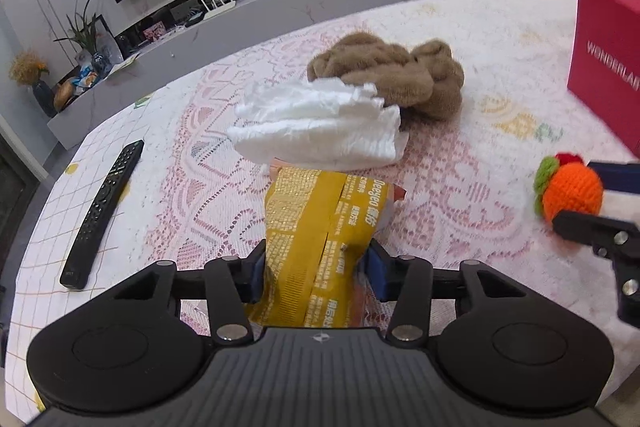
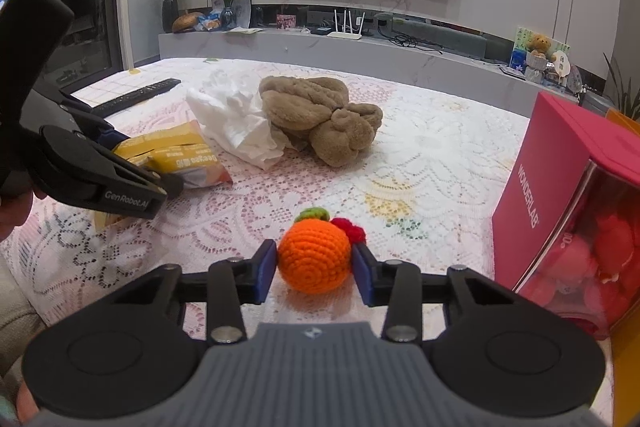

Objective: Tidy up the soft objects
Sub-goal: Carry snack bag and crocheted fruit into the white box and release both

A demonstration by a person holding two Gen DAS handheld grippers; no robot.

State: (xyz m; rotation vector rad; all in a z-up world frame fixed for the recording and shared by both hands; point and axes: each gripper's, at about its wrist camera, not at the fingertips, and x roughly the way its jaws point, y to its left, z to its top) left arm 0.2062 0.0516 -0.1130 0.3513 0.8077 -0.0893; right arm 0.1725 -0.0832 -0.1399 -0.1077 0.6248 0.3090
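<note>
A yellow snack-like packet (image 1: 320, 211) lies on the lace tablecloth (image 1: 460, 187), and my left gripper (image 1: 316, 273) is shut on its near end, with both blue pads pressing its sides. The right wrist view shows that same packet (image 2: 180, 157) at the left, under the left gripper's fingers (image 2: 132, 183). My right gripper (image 2: 314, 273) is shut on an orange crocheted fruit (image 2: 314, 259) with a green leaf and red bits, resting on the cloth. In the left wrist view the fruit (image 1: 572, 193) is at the far right. Behind lie a crumpled white padded cloth (image 1: 320, 127) and a brown plush towel (image 1: 392, 75).
A pink box (image 2: 560, 163) with red soft toys behind its clear front stands at the right, close to the fruit. A black remote (image 1: 104, 211) lies near the table's left edge. A TV wall and a low shelf run behind the table.
</note>
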